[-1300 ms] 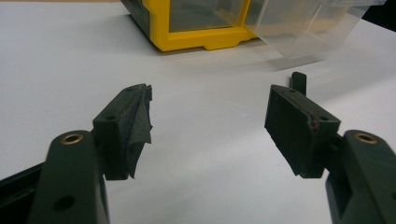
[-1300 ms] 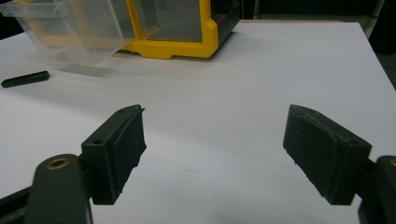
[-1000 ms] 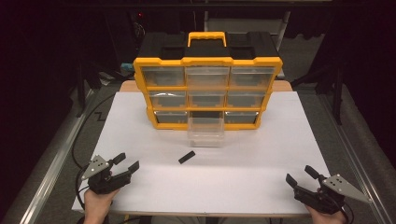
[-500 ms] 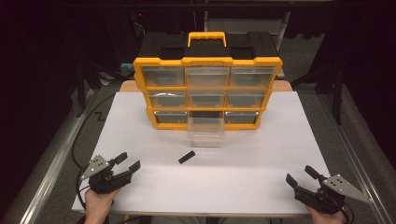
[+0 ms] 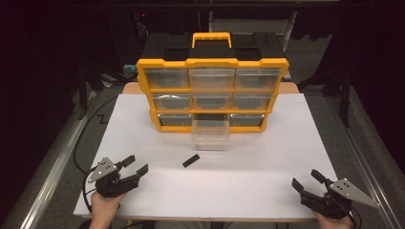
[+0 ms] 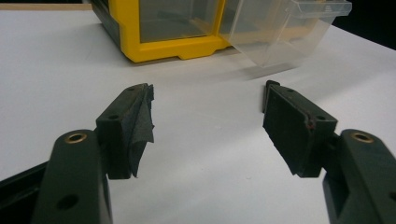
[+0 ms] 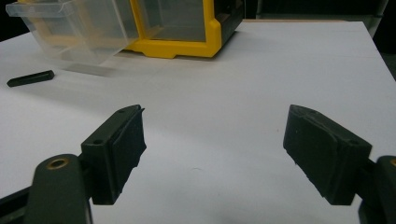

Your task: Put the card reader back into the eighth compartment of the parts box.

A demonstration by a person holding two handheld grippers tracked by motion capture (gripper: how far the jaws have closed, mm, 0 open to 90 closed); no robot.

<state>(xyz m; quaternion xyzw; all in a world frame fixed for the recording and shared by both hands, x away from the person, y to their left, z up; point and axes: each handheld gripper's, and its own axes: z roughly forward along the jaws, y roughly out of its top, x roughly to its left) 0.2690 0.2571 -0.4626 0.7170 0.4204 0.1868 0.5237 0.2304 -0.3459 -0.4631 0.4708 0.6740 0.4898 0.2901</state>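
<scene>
Left gripper (image 5: 137, 164), jaws spread wide, nothing between, low over white table sheet (image 5: 248, 191) near front-left corner. Right gripper (image 5: 307, 181) likewise wide, empty, front-right. Small black rectangular bar (image 5: 191, 160) lying flat mid-sheet, just before pulled-out clear plastic drawer (image 5: 210, 135) of yellow-framed organiser cabinet (image 5: 212, 88).

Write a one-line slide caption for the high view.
Two open grippers wait near a small black bar before a yellow drawer cabinet.
</scene>
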